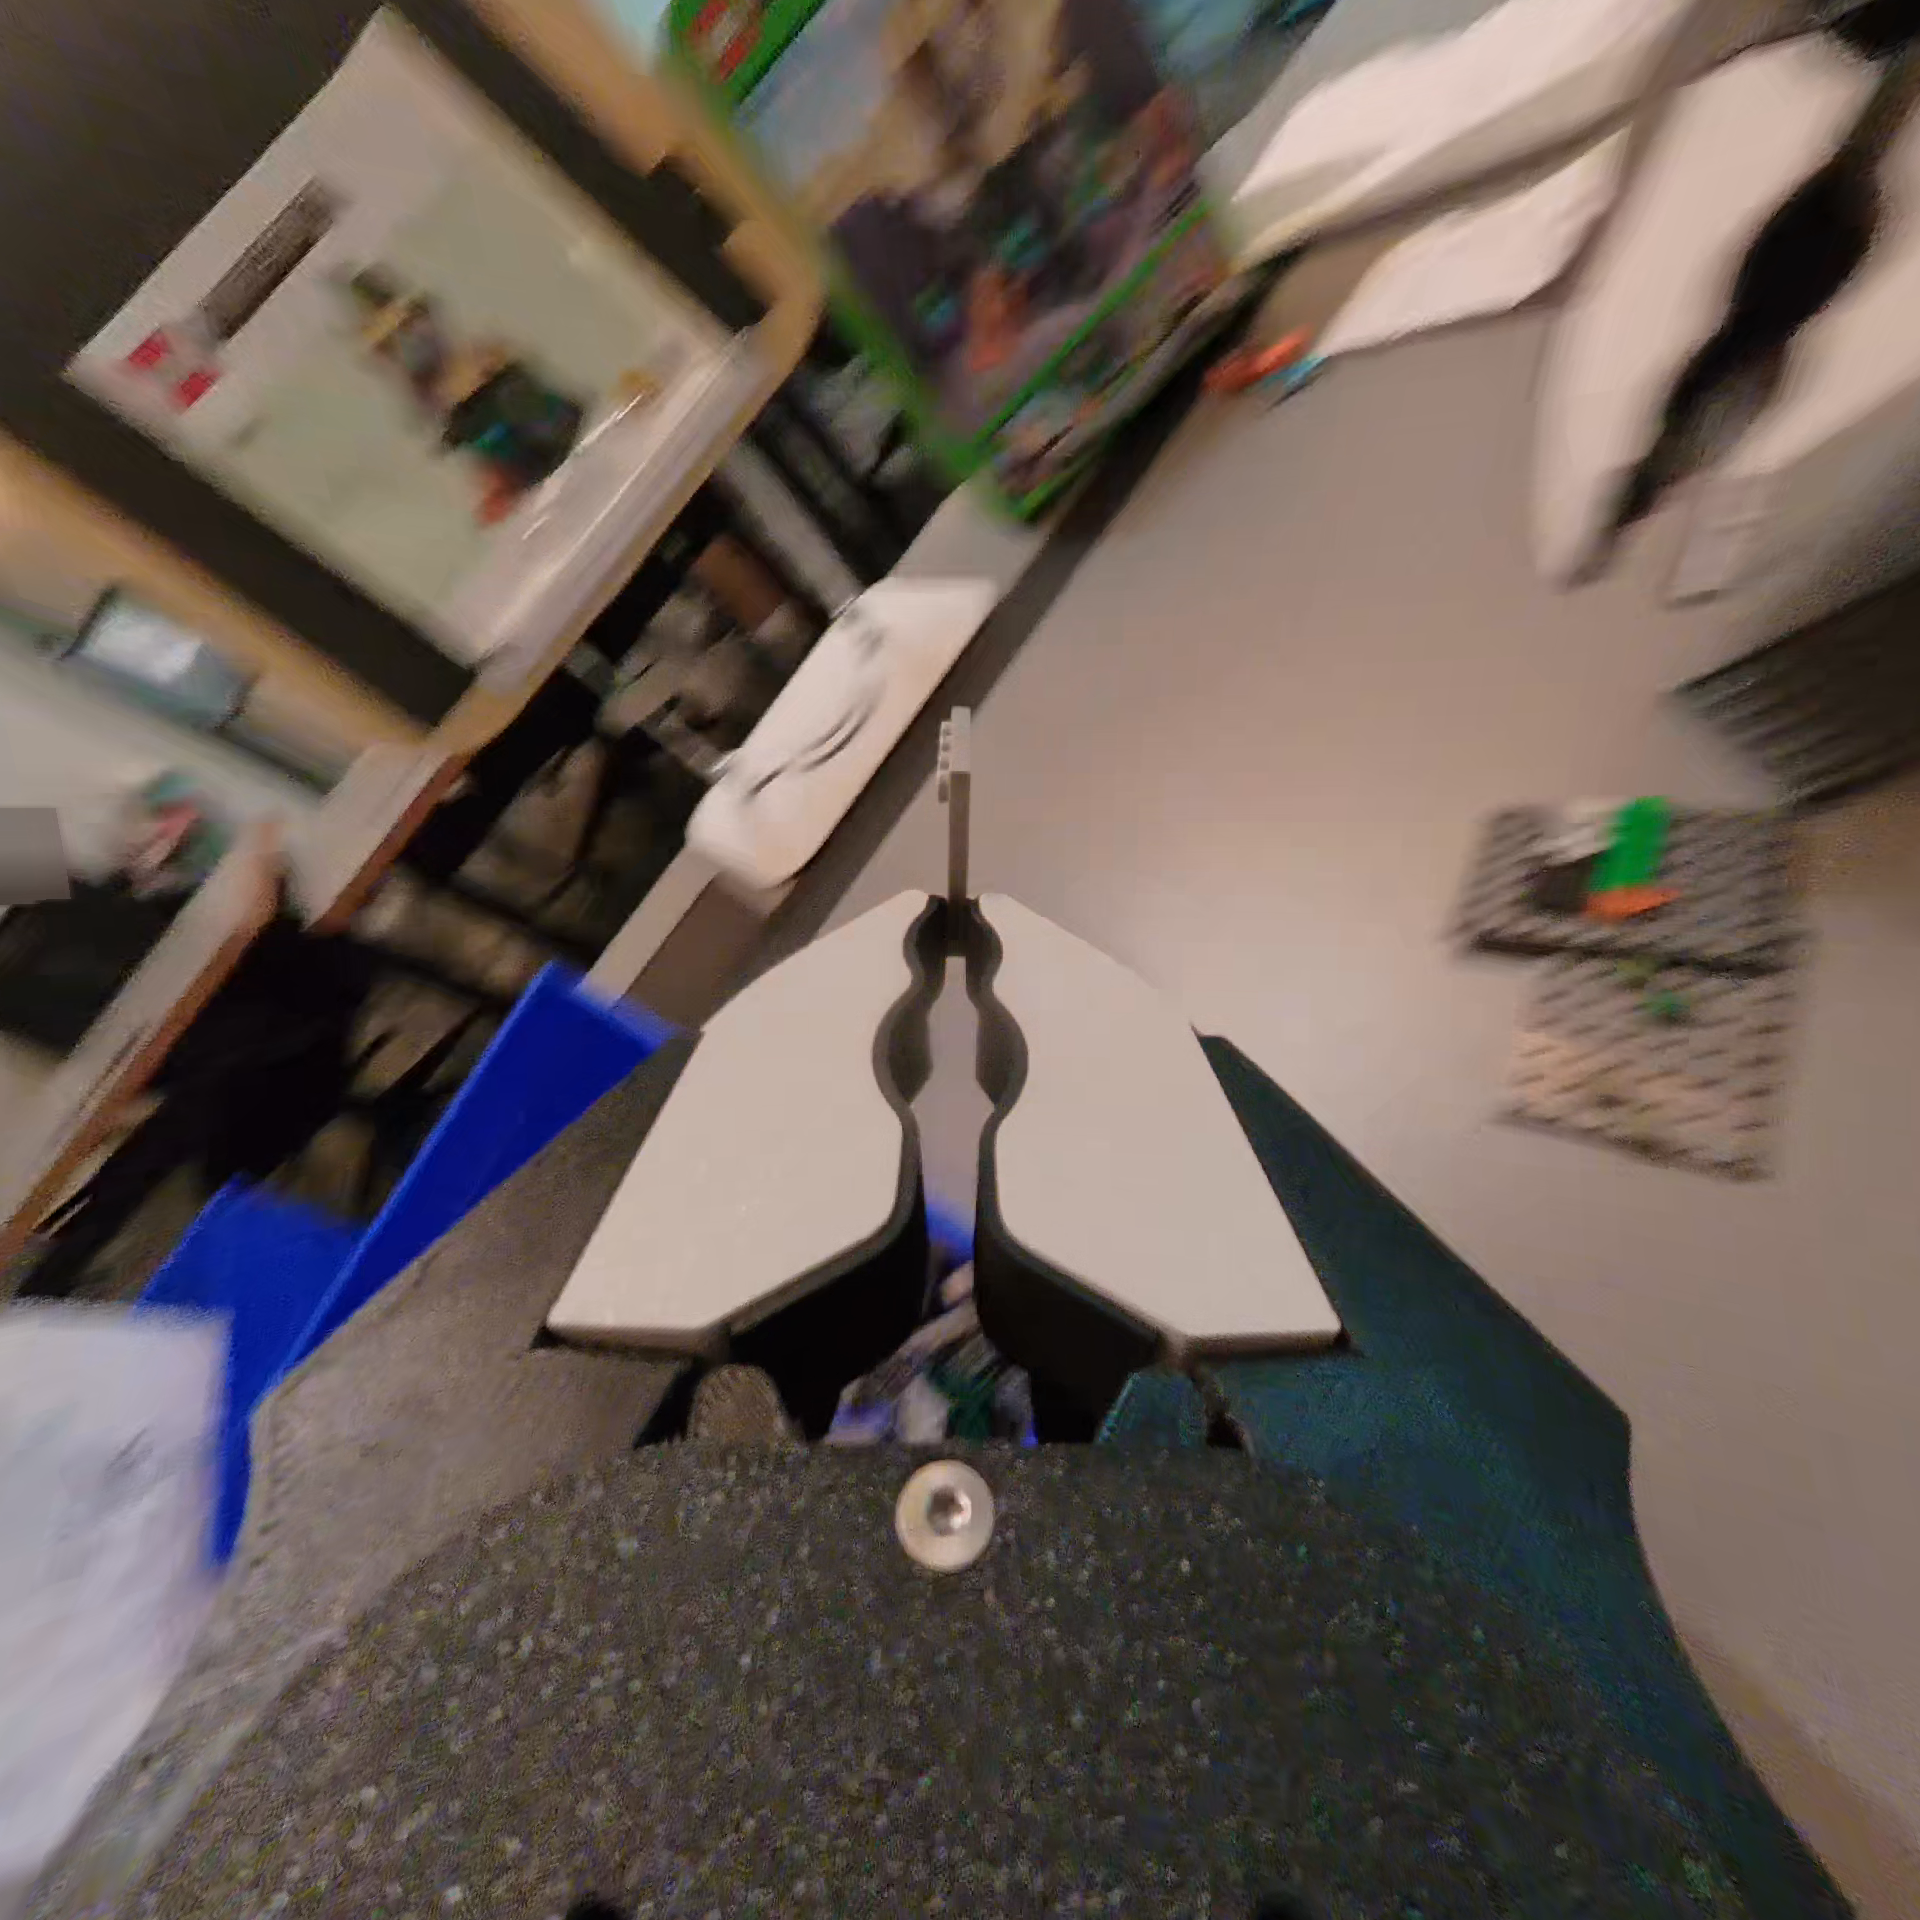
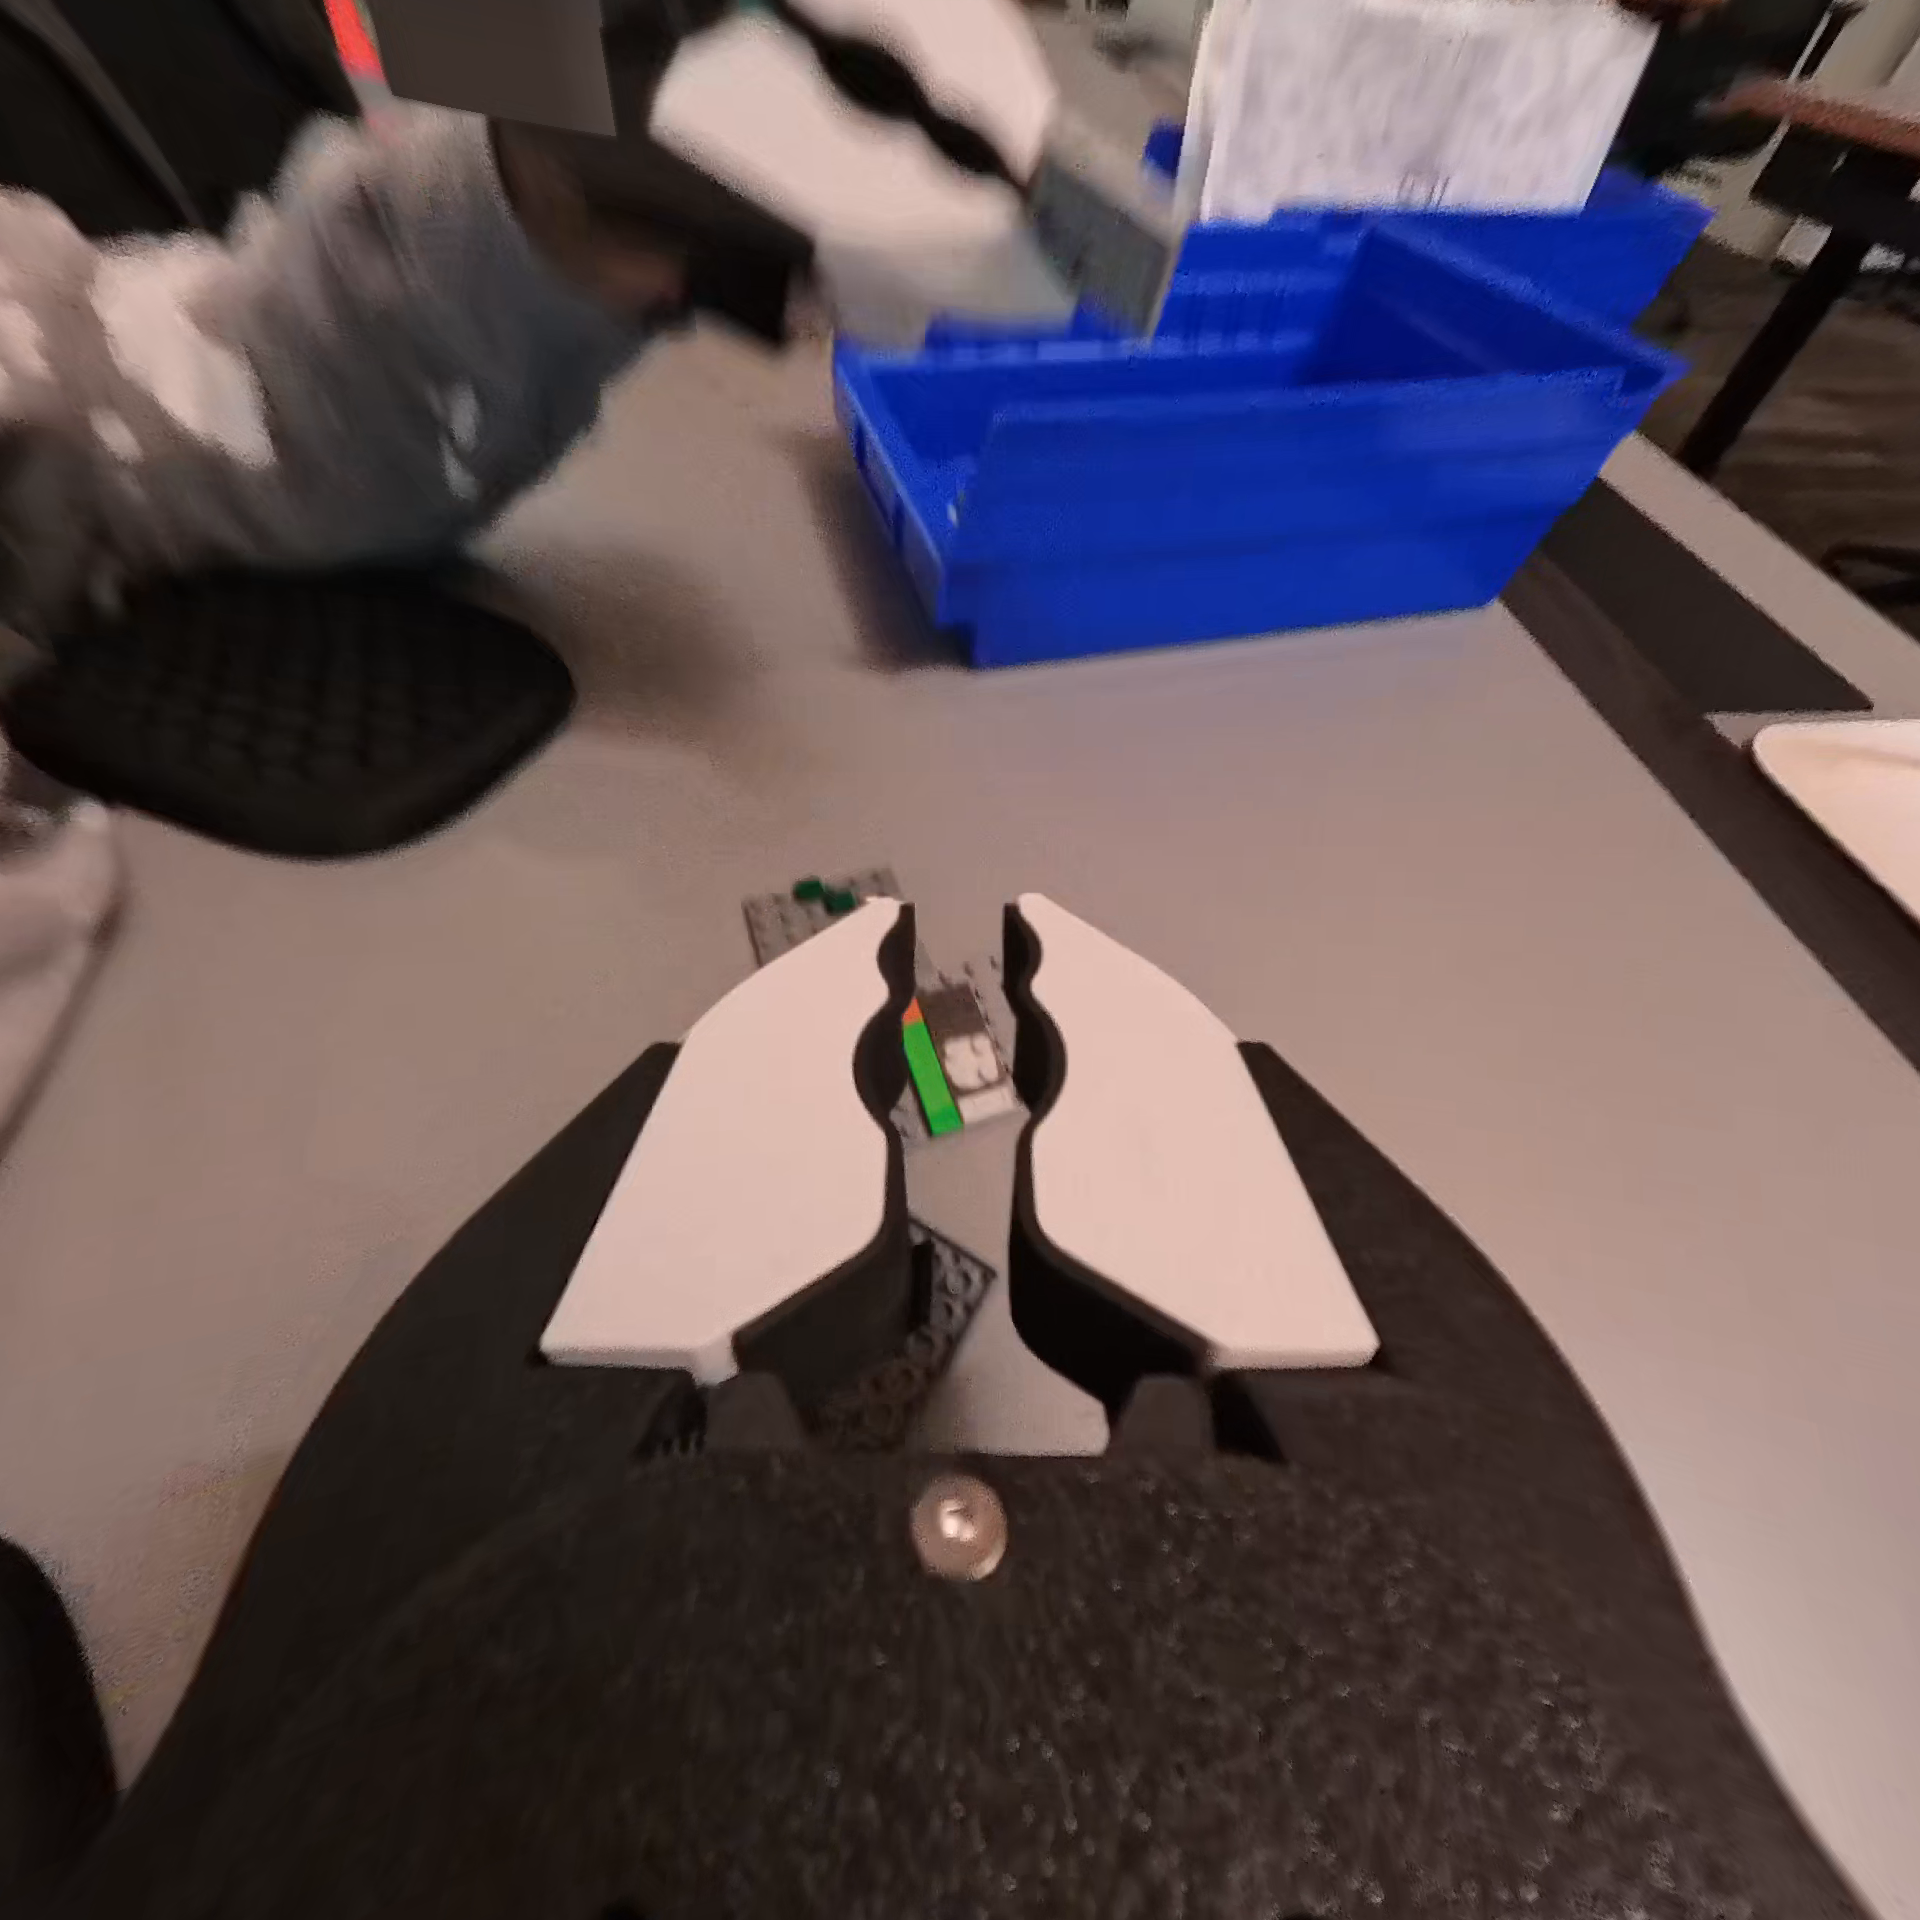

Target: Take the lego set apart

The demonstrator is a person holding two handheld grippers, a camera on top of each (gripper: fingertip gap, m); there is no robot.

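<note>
Lego pieces sit in two places. Your left gripper (image 1: pixel 961 906) is closed on a thin grey plate (image 1: pixel 957 790), pinched edge-on at the very fingertips so it sticks straight out, studs facing left. In the right wrist view that same gripper (image 2: pixel 1049 182) is blurred at the top, holding the plate (image 2: pixel 1103 234) above the near end of the blue bin (image 2: pixel 1226 499). The rest of the set (image 2: pixel 951 1049) lies flat on the grey table (image 2: pixel 1351 883): grey studded plates with a green brick and an orange bit on top, and small dark green pieces on the farther plate. Your right gripper (image 2: pixel 958 912) hovers over it with fingers apart, holding nothing; the build shows through the gap. A dark studded plate (image 2: pixel 951 1288) lies closer in, under the fingers. From the left wrist view the build (image 1: pixel 1626 914) appears blurred at the right, with the right gripper (image 1: pixel 1621 509) above it. The bin has white paper (image 2: pixel 1403 104) standing behind it. A white tray (image 2: pixel 1860 800) lies at the table's right edge. Lego boxes (image 1: pixel 997 260) stand at the far side, badly blurred.
</note>
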